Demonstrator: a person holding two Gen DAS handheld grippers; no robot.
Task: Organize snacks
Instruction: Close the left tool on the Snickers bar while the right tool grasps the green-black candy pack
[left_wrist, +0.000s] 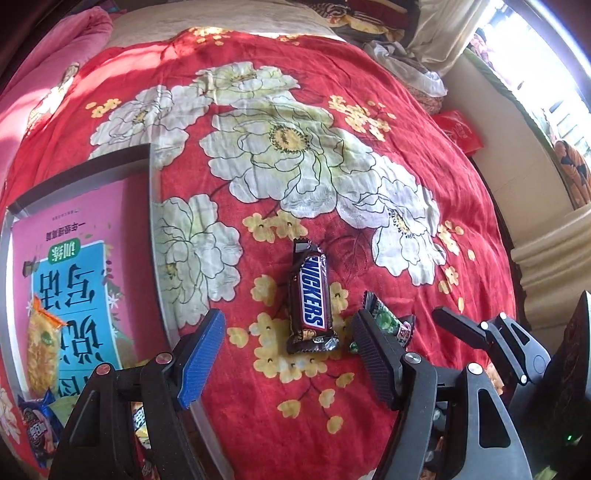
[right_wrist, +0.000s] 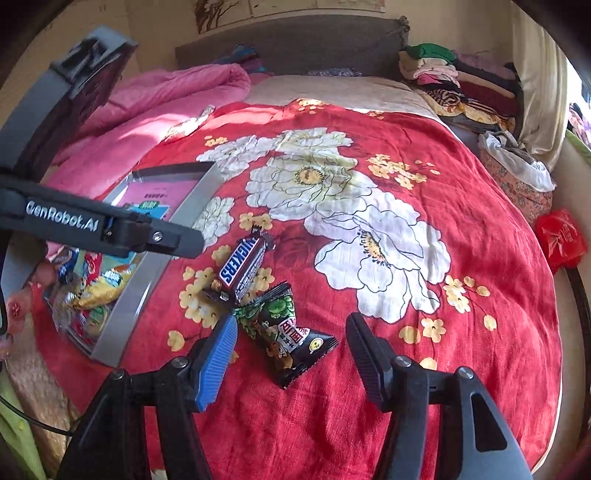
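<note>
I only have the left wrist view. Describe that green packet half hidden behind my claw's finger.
Observer: The packet is black and green, lying flat on the blanket.
Operator: Report where it sits against the Snickers.
Observer: Its top corner seems to touch the Snickers' lower end.
Operator: Now report the right claw.
Observer: The right claw is open, a finger on either side of the packet, pads not on it.
</note>
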